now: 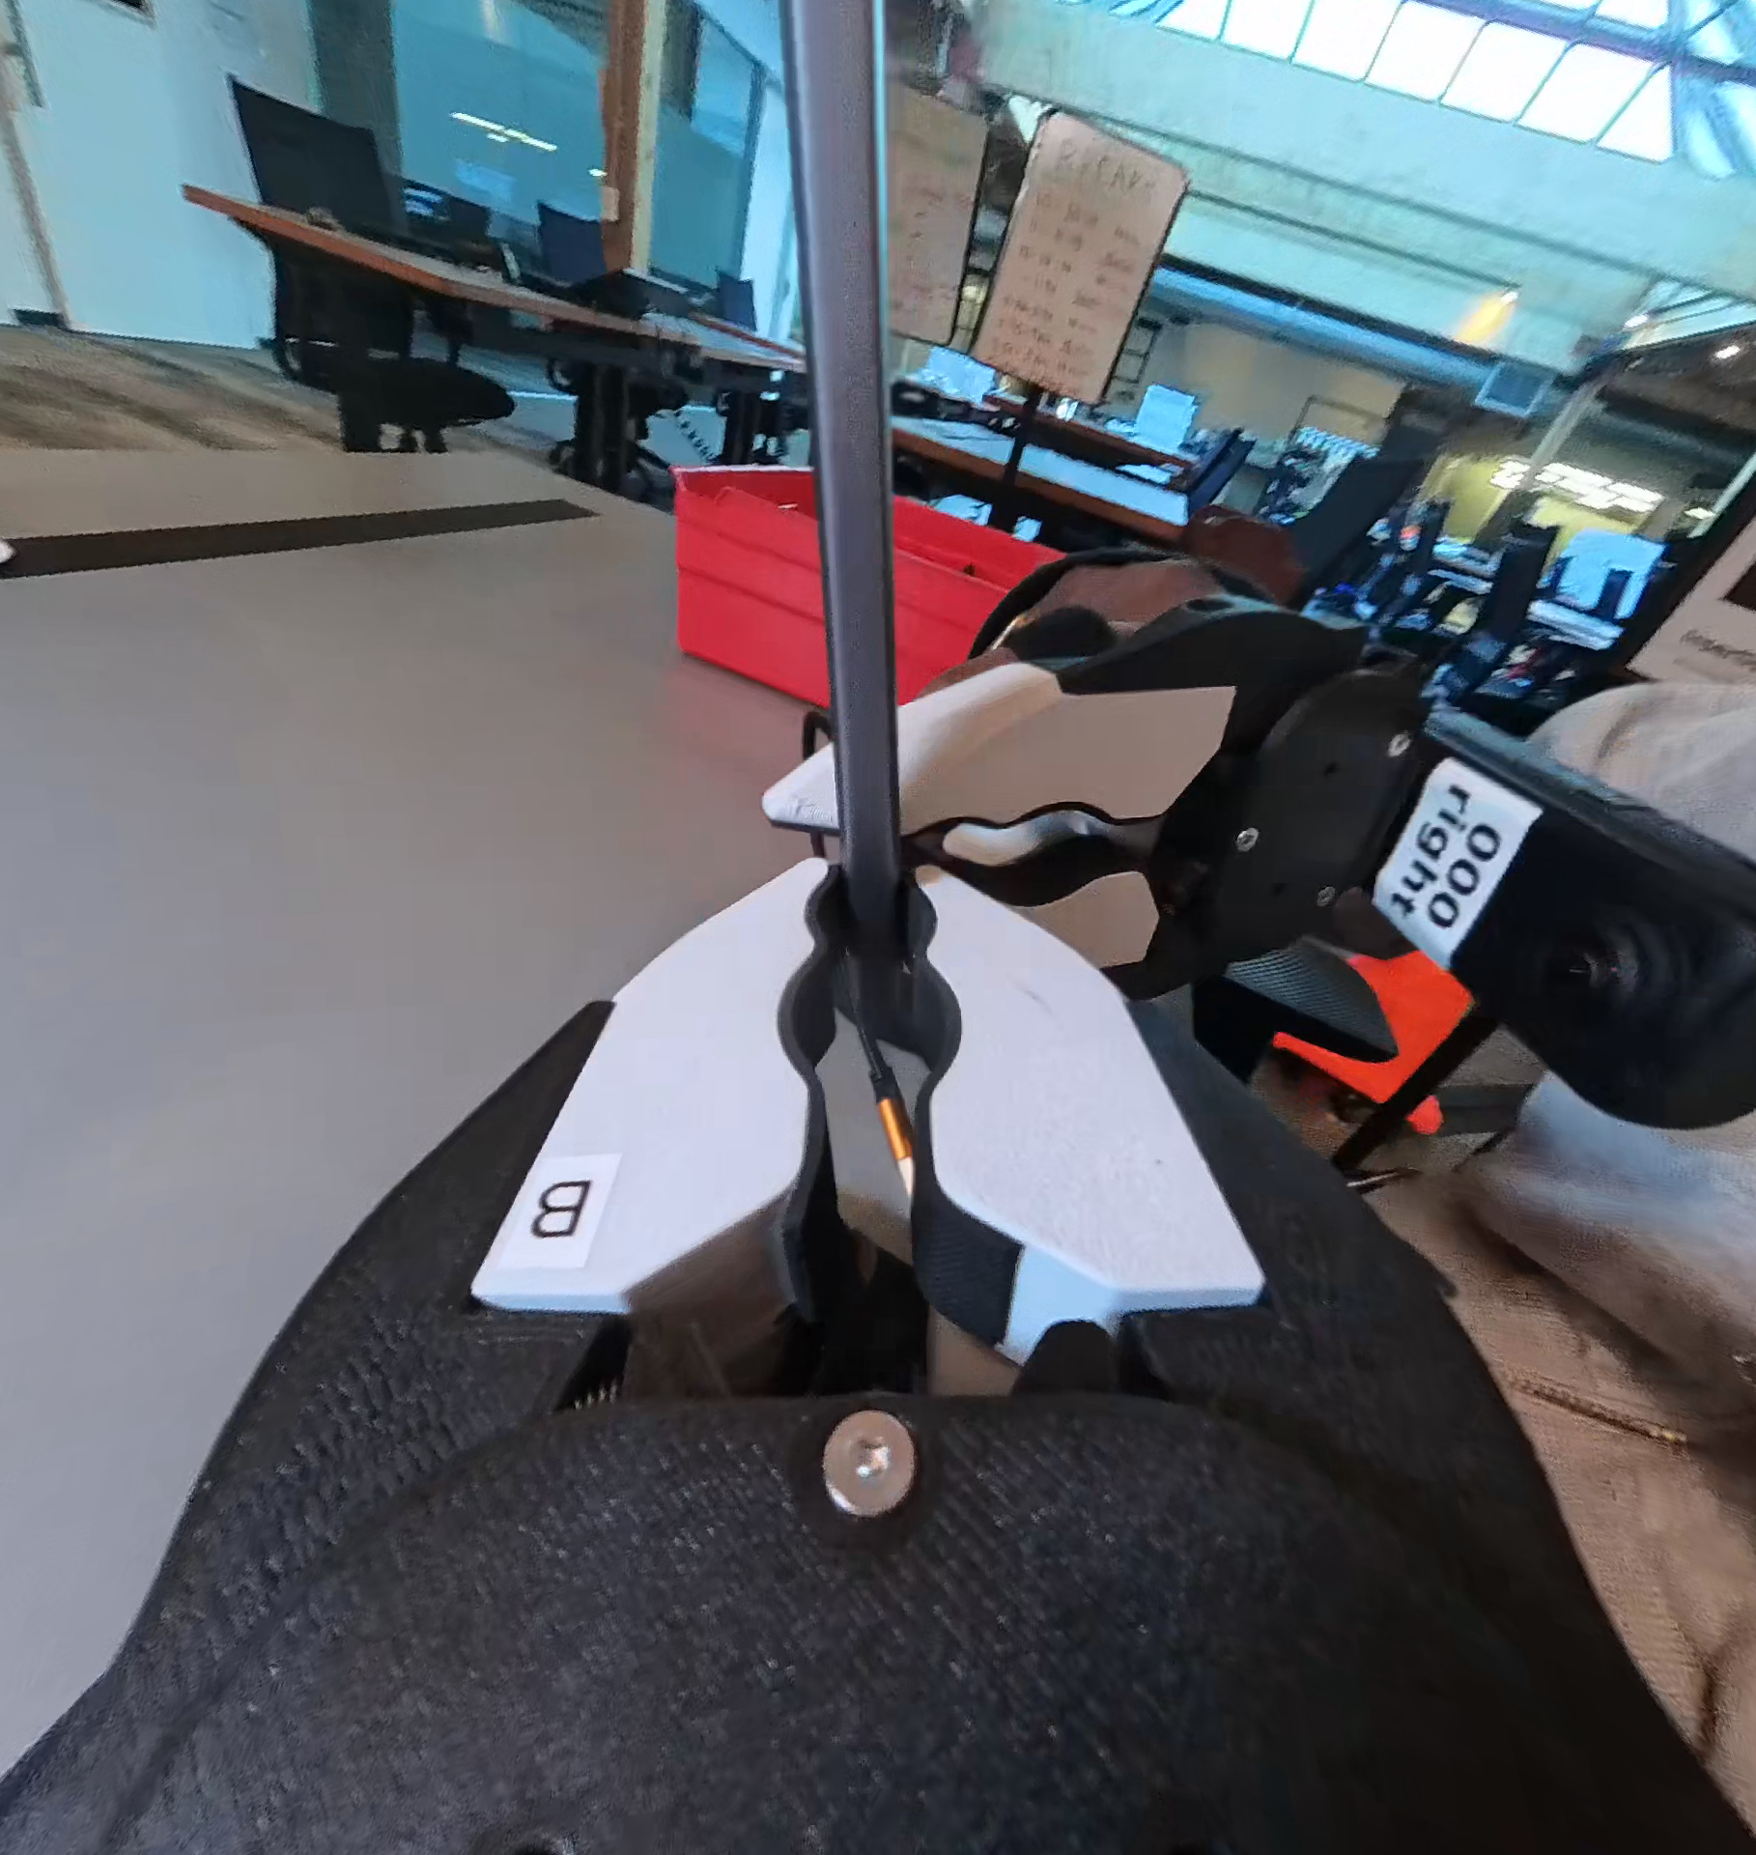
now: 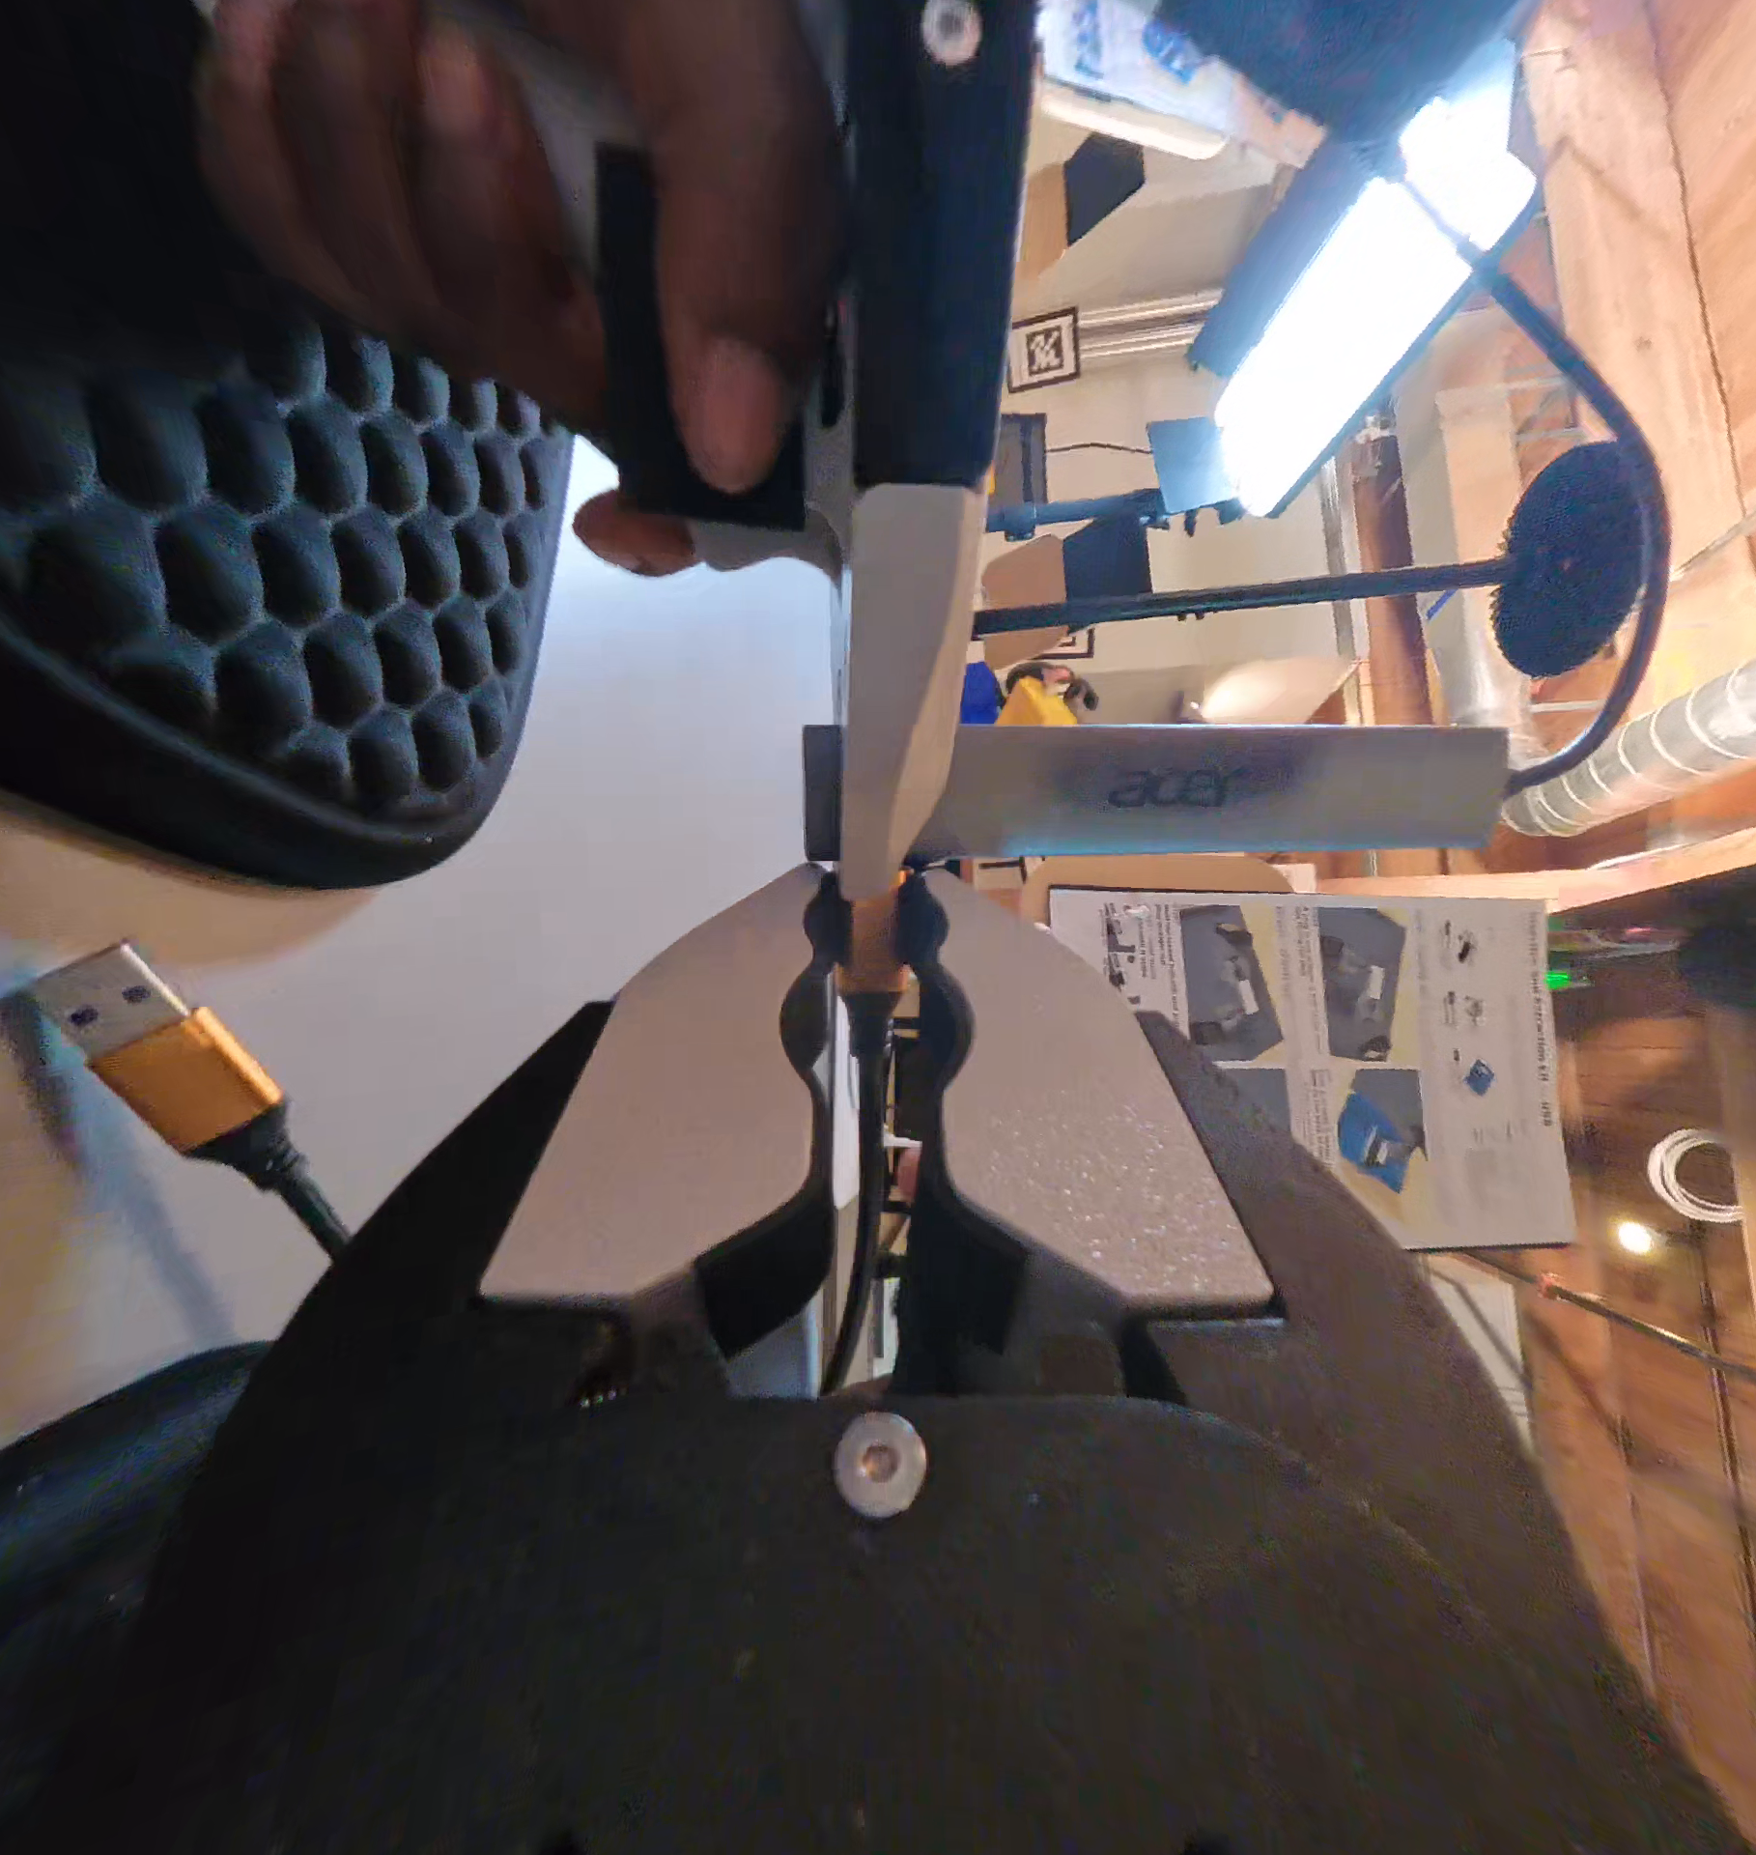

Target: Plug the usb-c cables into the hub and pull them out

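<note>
Hub (image 2: 1205,788), grey, bearing dark brand lettering, clamped edge-on in left claw (image 1: 866,908). Orange cable plug (image 2: 866,944) pinched in right claw (image 2: 869,908), directly below hub. Lettered labels on claws.

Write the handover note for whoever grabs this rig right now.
Left gripper: shut on the grey hub, holding it upright above the table.
Right gripper: shut on the orange plug of a black cable, right at the hub's edge.
A second orange-collared connector hangs loose, unplugged.
Done: hub and plug both gripped and lined up. Whether the plug is seated cannot be told.
Left: finish this insertion or pull, then the remaining cable.
</note>
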A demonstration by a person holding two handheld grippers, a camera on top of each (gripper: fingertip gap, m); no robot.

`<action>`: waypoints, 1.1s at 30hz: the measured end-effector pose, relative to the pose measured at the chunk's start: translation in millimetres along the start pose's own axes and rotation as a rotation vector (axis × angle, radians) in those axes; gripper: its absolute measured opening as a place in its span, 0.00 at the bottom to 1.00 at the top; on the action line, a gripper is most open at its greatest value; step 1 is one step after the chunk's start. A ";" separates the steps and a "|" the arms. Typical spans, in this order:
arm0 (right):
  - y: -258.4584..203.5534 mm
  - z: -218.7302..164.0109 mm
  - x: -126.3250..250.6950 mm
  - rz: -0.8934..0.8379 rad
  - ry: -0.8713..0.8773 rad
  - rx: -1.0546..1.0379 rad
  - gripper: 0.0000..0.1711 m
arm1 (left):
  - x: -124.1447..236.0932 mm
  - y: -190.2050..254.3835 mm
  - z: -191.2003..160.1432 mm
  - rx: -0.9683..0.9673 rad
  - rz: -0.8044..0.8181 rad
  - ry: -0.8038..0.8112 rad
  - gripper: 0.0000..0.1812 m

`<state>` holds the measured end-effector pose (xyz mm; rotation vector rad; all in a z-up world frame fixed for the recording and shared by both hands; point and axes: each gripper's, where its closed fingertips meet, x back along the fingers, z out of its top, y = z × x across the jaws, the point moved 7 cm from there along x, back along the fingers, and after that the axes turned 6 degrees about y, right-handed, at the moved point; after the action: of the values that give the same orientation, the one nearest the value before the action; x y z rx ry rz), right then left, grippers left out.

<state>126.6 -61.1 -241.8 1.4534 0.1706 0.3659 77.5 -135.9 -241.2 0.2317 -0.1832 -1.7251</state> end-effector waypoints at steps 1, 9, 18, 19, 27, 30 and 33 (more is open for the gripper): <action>-0.6 -0.6 -0.5 0.016 0.000 0.011 0.08 | 0.6 0.9 -1.0 -0.020 0.022 -0.009 0.06; 2.4 -7.2 4.1 0.034 0.104 -0.044 0.08 | 0.0 10.2 -1.9 -0.164 0.093 -0.026 0.06; 55.8 -49.8 41.5 -0.138 0.058 -0.348 0.07 | 27.1 -3.5 2.4 -0.100 0.152 0.064 0.06; 70.9 -51.9 43.3 -0.169 0.070 -0.383 0.07 | 22.8 -3.1 1.4 -0.095 0.142 0.043 0.06; 187.2 -87.1 112.4 -0.496 0.085 -0.649 0.07 | 36.2 -9.0 3.6 -0.029 0.105 0.121 0.06; 214.7 -104.0 157.6 -0.598 -0.019 -0.669 0.07 | 31.5 -7.7 0.7 -0.070 0.114 0.070 0.06; 224.3 -124.2 197.9 -0.664 -0.156 -0.653 0.07 | 26.7 -7.0 -1.6 -0.099 0.118 0.025 0.06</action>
<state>238.6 140.0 -13.9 0.7125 0.3560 -0.2271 67.1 -161.1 -245.9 0.1665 -0.0913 -1.6081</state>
